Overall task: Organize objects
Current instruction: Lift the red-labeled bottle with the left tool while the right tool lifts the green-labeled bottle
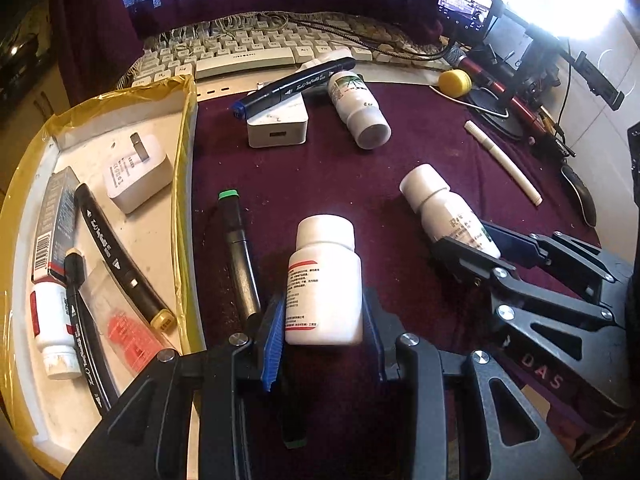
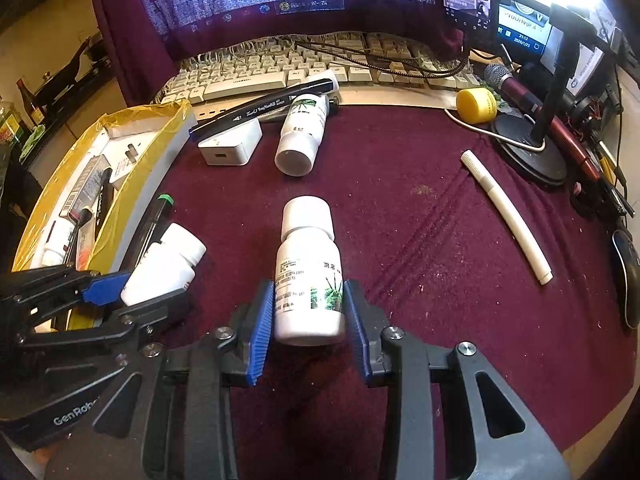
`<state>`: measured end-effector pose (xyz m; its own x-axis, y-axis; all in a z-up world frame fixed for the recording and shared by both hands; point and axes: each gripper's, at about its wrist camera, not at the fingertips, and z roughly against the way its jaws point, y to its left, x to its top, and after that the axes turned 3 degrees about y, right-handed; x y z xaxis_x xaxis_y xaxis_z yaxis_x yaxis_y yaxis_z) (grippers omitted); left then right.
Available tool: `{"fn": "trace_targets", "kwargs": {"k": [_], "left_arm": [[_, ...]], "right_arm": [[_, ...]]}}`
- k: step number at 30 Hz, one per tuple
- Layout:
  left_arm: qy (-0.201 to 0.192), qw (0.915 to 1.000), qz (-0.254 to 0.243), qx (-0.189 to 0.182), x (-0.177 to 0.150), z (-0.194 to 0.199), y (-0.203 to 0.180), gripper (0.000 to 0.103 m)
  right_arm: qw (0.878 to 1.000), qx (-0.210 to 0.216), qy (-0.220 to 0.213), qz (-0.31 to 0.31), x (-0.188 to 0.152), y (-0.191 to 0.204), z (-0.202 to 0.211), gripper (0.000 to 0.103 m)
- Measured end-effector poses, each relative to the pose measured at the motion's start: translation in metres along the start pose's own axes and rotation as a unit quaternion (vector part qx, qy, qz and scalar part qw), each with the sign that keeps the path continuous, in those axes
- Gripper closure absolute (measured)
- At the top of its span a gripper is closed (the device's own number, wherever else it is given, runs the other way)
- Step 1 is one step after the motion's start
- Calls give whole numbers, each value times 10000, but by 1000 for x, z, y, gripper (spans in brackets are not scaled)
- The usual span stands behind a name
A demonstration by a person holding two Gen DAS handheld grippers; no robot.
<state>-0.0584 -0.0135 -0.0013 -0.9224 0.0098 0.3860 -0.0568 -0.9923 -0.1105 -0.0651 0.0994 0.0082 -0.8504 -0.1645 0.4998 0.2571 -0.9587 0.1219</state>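
While both tools are loaded, we are somewhere in the middle of this tidy-up. Our left gripper [image 1: 324, 340] has its blue-padded jaws closed partway on a squat white plastic pill bottle with a red-striped label [image 1: 325, 284], pads flat against its lower sides, cap pointing away from us. Our right gripper [image 2: 308, 328] matches it, jaws pinching the base of a slimmer white plastic bottle with a green plant label [image 2: 307, 276].

Off to the left of the left jaws sits the yellow-taped white foam box [image 1: 186, 128], and we judge that is the destination: already inside it are a white square charger, a black marker with a yellow end, a dark barcoded carton, a small red-and-white bottle and a red sachet.

Still out on the maroon cloth worktop [image 2: 420, 208], ahead of the jaws: a second white charger block [image 1: 277, 125] with a long black marker with a blue end [image 1: 294, 82] resting across it, another green-labelled white bottle lying on its side [image 1: 360, 108], a green-capped black pen [image 1: 238, 252] just left of the left jaws, and a cream pen [image 2: 506, 216] well off to the right. A fair bit remains.

Label text is too small to read. The box's near corner is cut off by the frame, and we cannot tell whether either bottle is lifted clear of the cloth.
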Motion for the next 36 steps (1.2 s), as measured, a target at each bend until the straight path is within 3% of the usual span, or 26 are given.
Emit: {"fn": "trace_targets", "kwargs": {"k": [23, 32, 36], "left_arm": [[-183, 9996, 31, 204, -2, -2, -1, 72], [-140, 9986, -166, 474, 2, -6, -10, 72], [-139, 9992, -40, 383, 3, -5, -6, 72]], "right_arm": [[9999, 153, 25, -41, 1, 3, -10, 71], [9997, 225, 76, 7, 2, -3, -8, 71], [9996, 275, 93, 19, 3, -3, -10, 71]]}}
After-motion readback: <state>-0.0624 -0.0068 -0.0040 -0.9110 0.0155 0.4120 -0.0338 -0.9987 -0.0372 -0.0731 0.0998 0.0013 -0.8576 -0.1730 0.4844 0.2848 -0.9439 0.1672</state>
